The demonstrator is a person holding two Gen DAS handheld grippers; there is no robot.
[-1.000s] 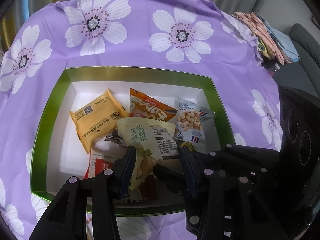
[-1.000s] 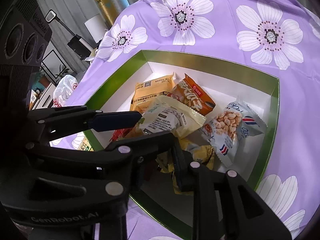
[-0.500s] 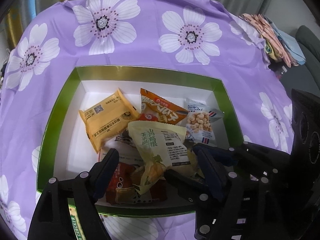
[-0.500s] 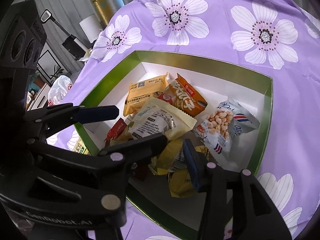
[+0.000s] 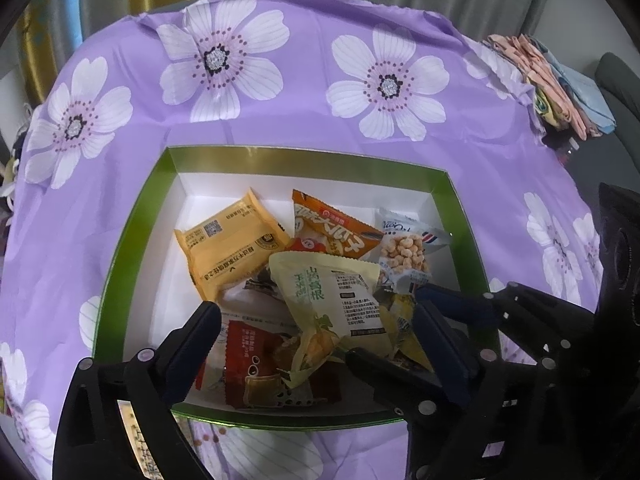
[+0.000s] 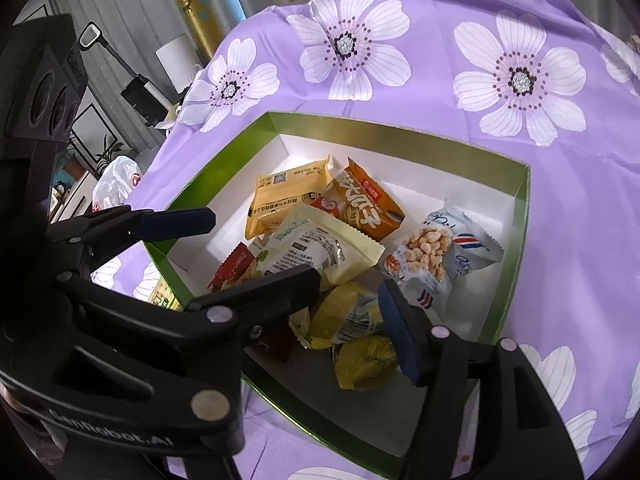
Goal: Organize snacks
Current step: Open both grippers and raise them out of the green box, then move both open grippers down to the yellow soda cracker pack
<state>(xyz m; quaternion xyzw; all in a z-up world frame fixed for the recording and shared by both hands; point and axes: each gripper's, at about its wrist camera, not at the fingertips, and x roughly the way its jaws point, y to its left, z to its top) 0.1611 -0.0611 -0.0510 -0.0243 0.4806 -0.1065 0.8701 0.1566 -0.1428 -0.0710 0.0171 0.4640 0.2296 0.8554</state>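
A green-rimmed white box (image 5: 304,160) (image 6: 400,128) holds several snack packets. My left gripper (image 5: 316,332) hovers over its near side with its jaws opening wide. A pale green packet (image 5: 332,300) (image 6: 320,244) lies loose between them on a red packet (image 5: 256,360), free of both pads. My right gripper (image 6: 350,286) is beside it with its jaws opening. Yellow packets (image 6: 352,316) lie on the box floor under it, not pinched. Further back lie a yellow-orange packet (image 5: 228,248), an orange packet (image 5: 332,228) and a white peanut packet (image 5: 404,252) (image 6: 432,248).
A purple flowered cloth (image 5: 320,100) covers the table around the box. Folded cloths (image 5: 548,80) are stacked at the far right edge. A printed cracker pack (image 5: 136,440) lies outside the box's near left corner. Room furniture and a white bag (image 6: 116,180) are beyond the table's left edge.
Both grippers went from shut on packets to open. The pale green packet dropped from the left jaws into the box, and the yellow packet fell from the right jaws.
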